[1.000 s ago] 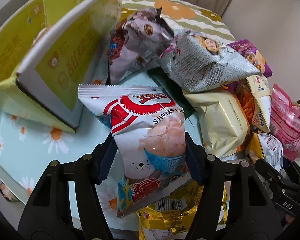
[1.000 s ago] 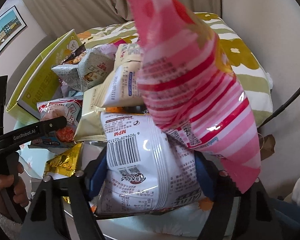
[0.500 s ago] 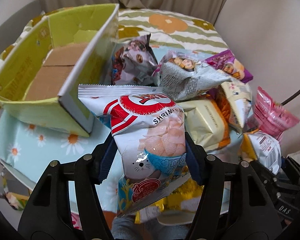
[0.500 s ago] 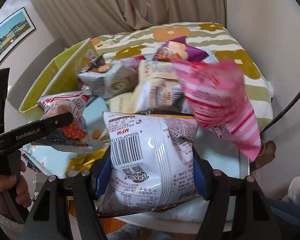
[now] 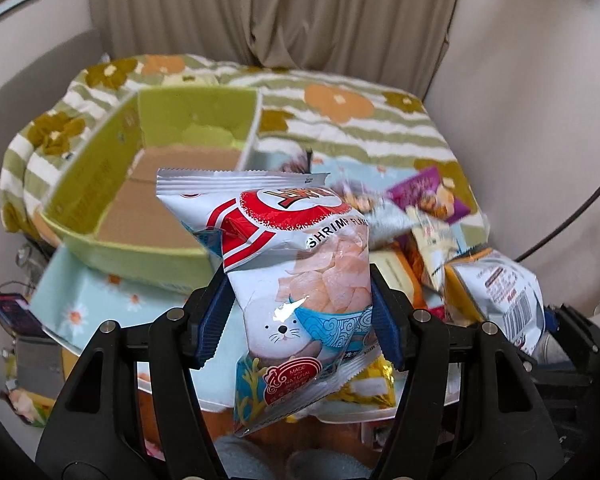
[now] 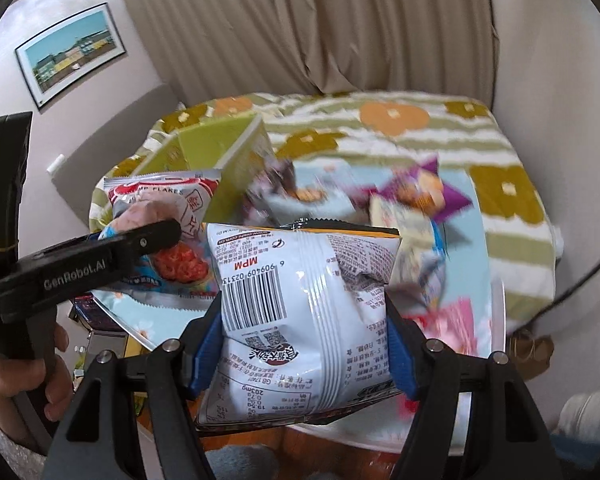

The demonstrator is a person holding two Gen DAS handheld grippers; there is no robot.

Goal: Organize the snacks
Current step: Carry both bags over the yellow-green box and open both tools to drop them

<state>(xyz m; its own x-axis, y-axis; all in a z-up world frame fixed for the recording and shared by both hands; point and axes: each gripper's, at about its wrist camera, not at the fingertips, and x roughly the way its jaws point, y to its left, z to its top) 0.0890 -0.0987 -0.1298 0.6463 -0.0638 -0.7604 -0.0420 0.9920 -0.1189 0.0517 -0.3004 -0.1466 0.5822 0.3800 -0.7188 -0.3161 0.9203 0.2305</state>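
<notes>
left gripper [image 5: 298,312] clenched on shrimp flakes bag [image 5: 300,272], held upright above table [image 5: 84,304], long axis running forward along the fingers. right gripper [image 6: 304,344] likewise clenched on white barcode bag [image 6: 304,320], printed back up. green box [image 5: 140,184] open, cardboard floor bare, lying ahead and to the left of the shrimp flakes bag (left gripper the nearer of the two). remaining snack pile [image 5: 428,216] beside the box, to its right. likely next: carry forward-left over the near wall, then release.
</notes>
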